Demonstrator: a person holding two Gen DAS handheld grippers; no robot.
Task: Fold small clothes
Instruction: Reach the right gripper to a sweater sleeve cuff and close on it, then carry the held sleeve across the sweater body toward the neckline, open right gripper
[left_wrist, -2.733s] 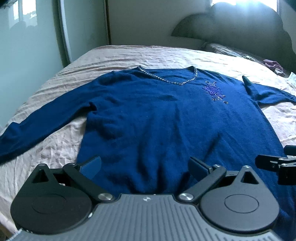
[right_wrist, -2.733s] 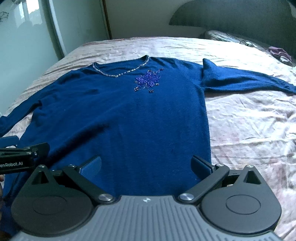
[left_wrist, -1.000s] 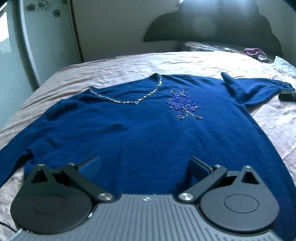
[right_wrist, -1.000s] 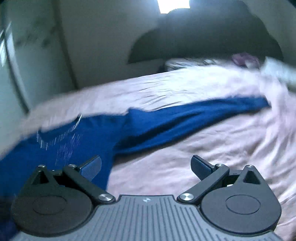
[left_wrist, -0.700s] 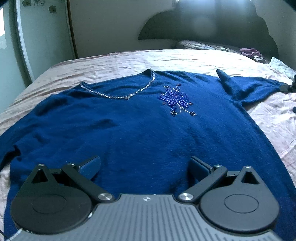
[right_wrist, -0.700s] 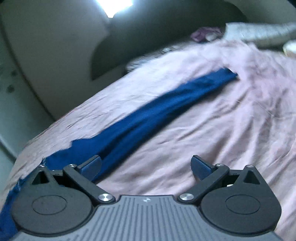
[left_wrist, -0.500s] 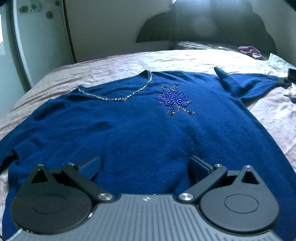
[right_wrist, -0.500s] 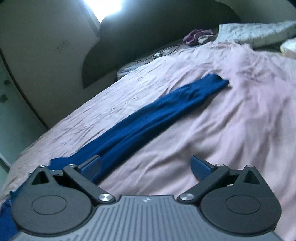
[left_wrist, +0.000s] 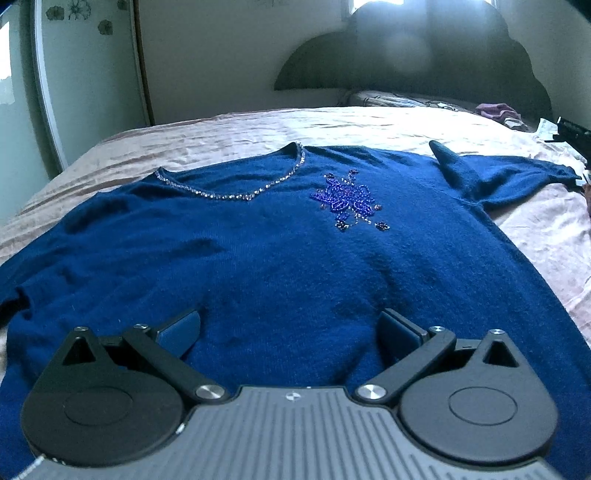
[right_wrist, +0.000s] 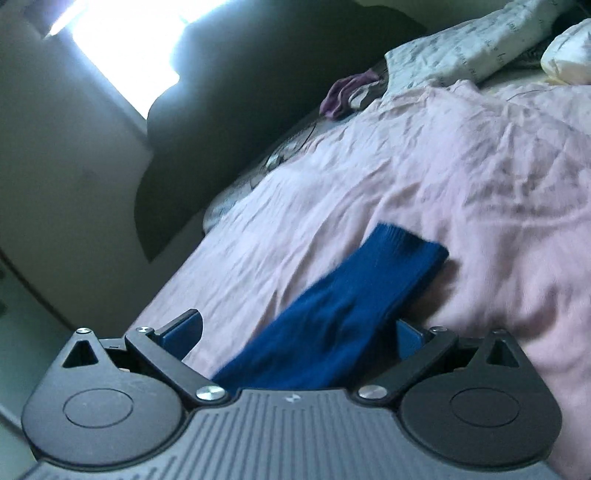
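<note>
Lying flat, front up, on the bed (left_wrist: 229, 136): blue sweater (left_wrist: 280, 258). Hovering over its body, fingers apart: left tool (left_wrist: 290, 328). Straddling the sleeve (right_wrist: 343, 314) near its cuff, fingers apart: right tool (right_wrist: 295, 330).

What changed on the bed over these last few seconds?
The right gripper left the sweater's hem and travelled out along the right sleeve to its cuff, which now lies between its open fingers, not yet gripped. The left gripper moved forward over the blue sweater, open. The sweater stayed spread flat on the pink bedsheet.
</note>
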